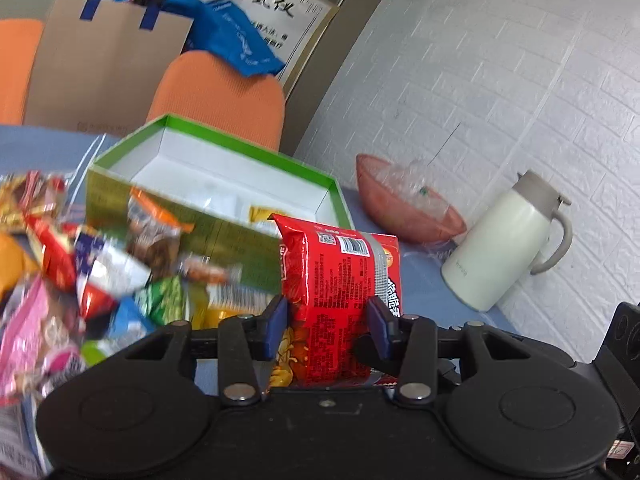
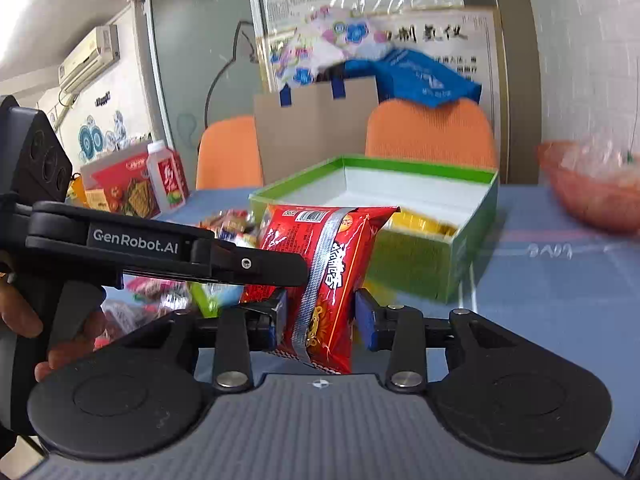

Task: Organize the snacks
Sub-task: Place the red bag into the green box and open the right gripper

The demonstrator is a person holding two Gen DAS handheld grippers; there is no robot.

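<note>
Left hand-held gripper (image 1: 327, 328): clamped on red snack packet (image 1: 340, 280), held upright.
Right hand-held gripper (image 2: 320, 320): partly closed about it; contact cannot be told.
Green box (image 1: 160, 216): lies at 11 o'clock.

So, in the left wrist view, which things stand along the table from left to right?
Heap of snack packets → green box → red noodle packet in the left gripper → pink bowl → white jug.

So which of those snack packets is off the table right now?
The red noodle packet, clamped upright in the left claw. The other packets lie heaped on the table beside the green box.
</note>
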